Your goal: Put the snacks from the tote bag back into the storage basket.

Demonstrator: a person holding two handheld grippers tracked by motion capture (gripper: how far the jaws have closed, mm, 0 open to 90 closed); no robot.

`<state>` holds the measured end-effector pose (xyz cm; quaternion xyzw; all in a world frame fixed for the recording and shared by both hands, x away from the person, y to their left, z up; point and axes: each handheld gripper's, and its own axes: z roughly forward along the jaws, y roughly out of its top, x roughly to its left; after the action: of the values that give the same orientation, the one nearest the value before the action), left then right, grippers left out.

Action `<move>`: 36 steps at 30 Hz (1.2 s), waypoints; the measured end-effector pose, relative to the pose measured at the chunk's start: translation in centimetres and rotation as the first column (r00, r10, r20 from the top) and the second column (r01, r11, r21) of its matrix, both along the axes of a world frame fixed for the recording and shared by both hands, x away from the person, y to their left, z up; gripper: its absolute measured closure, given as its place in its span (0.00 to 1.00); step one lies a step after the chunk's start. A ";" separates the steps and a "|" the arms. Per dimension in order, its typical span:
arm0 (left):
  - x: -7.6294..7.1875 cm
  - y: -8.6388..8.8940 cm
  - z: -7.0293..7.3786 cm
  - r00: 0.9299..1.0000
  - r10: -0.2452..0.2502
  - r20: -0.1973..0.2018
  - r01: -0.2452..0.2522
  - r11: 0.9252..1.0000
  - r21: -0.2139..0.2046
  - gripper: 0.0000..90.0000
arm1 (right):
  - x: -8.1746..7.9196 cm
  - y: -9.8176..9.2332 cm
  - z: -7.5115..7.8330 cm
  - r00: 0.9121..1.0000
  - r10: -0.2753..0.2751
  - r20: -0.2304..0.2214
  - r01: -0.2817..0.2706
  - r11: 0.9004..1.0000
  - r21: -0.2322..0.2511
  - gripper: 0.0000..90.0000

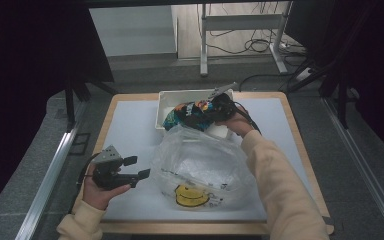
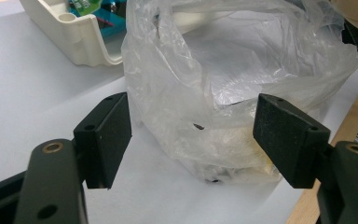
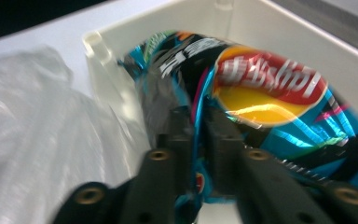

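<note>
So right gripper (image 3: 196, 140) pinches the Lay's chip bag (image 1: 190, 114) over the white bin (image 1: 166, 102), at 12 o'clock from the plastic bag (image 1: 202, 167). Left gripper (image 1: 136, 167) waits wide, empty; I'd spread the bag mouth first.

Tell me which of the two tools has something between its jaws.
The right tool, over the white plastic bin, pinches the colourful foil chip bag. The left tool stands open beside the clear plastic bag.
</note>
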<state>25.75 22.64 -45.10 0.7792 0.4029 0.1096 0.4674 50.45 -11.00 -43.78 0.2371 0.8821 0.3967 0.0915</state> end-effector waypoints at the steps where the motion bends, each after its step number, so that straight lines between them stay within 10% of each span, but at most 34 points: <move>1: 0.0 0.0 0.0 1.000 -0.001 -0.001 0.001 1.000 -0.001 0.32 | 0.0 -0.2 0.0 1.000 -0.021 -0.004 0.021 1.000 -0.010 0.72; 18: 0.3 0.1 0.1 1.000 0.014 -0.002 -0.014 1.000 -0.006 0.31 | -4.1 -4.7 4.6 0.993 -0.114 0.017 0.110 0.983 0.148 0.47; 30: 0.3 0.6 -0.3 1.000 0.026 -0.007 -0.026 1.000 -0.007 0.31 | -10.8 -9.3 4.8 0.962 -0.261 0.075 0.246 0.954 0.173 0.47; 36: 0.4 1.5 -0.5 0.999 0.050 -0.011 -0.050 0.999 -0.012 0.31 | -14.5 -11.9 4.1 0.961 -0.265 0.078 0.243 0.945 0.219 0.46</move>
<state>26.15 24.12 -45.56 0.7666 0.4253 0.1145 0.4673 35.94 -22.88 -39.69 0.3356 0.7919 0.4832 0.1635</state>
